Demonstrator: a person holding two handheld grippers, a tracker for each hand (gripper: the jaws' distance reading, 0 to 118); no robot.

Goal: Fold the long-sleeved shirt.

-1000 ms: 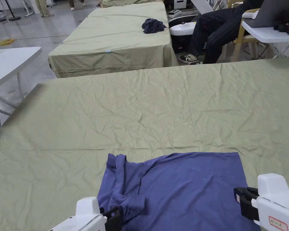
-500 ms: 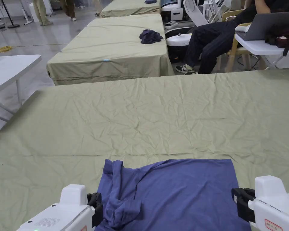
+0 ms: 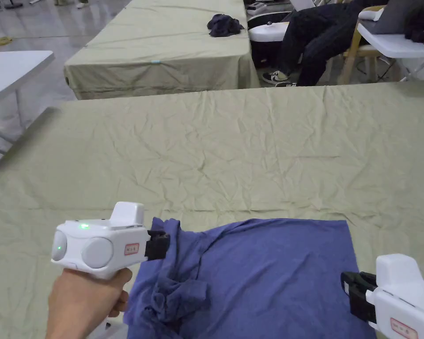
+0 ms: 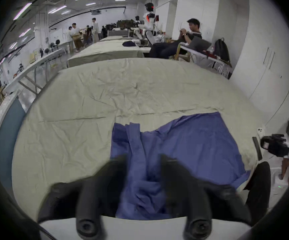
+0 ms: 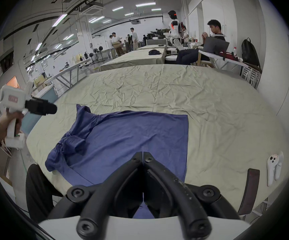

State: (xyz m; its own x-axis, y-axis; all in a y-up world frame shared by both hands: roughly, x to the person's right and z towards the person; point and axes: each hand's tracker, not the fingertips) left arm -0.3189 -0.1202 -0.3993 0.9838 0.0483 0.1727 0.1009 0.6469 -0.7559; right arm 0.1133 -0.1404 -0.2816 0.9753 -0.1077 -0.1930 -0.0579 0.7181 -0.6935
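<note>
Now the left gripper has come up beside the shirt's bunched edge.

On the left, the left gripper (image 3: 160, 243), low at the near edge a second ago, is raised and points at the upper left corner of the blue long-sleeved shirt (image 3: 268, 273); its own view shows its jaws spread with rumpled cloth between them, nothing pinched. The shirt lies on the near part of the green-covered table (image 3: 233, 145), its left side heaped in a crumpled sleeve (image 3: 180, 295), its right side flat and square. The right gripper (image 3: 349, 289) has kept its place by the right edge, jaws pressed together and empty. Likely the sleeve gets straightened next.
</note>
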